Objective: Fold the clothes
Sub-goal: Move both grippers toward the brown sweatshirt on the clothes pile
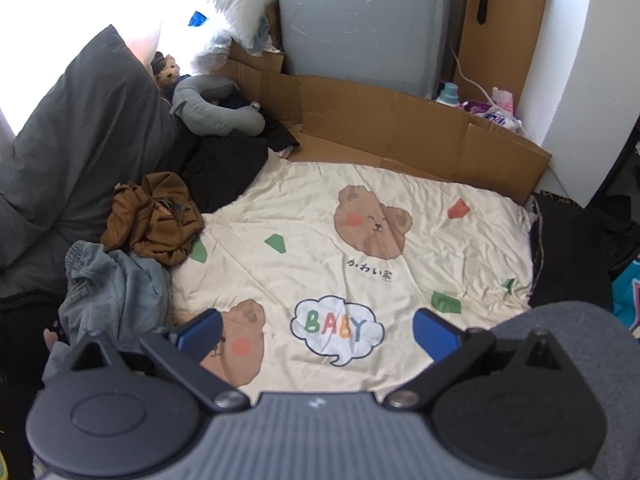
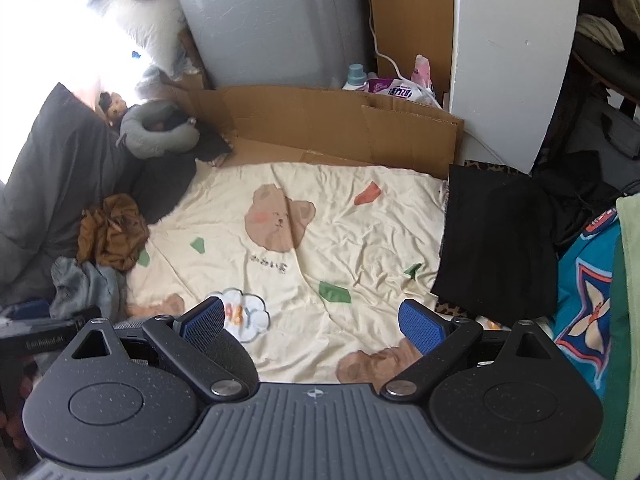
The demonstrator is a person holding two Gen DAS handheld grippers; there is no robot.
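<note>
Clothes sit in a heap at the left edge of the bed: a crumpled brown garment (image 1: 154,220) w/ a rumpled light-blue denim piece (image 1: 114,284) just below it, touching; a black garment (image 1: 228,172) lies behind them toward the headboard side. None of it is betw. the jaws. Left gripper (image 1: 316,330) hovers over the cream bear-print blanket (image 1: 400,280), jaws spread wide, nothing in them; its left blue pad (image 1: 200,330) is near the denim's edge but apart from it, and the "BABY" cloud print (image 1: 338,328) lies betw. the fingers. Right gripper (image 2: 314,320) also has jaws spread wide and empty, over the same blanket; brown garment (image 2: 110,232) and denim (image 2: 86,284) are well off to its left, a flat black folded cloth (image 2: 496,240) lies on the blanket's right edge, just beyond the right pad (image 2: 420,324). A teal patterned fabric (image 2: 584,300) sits farther right. Beyond the clothes: a big dark grey pillow (image 1: 80,140), a grey neck pillow (image 1: 216,108) w/ a small plush toy (image 1: 166,68) beside it, flattened cardboard (image 1: 400,124) along the bed's far side, a grey appliance (image 1: 360,20) behind that, and a detergent bottle (image 1: 448,94) next to a white wall panel (image 2: 508,60).
</note>
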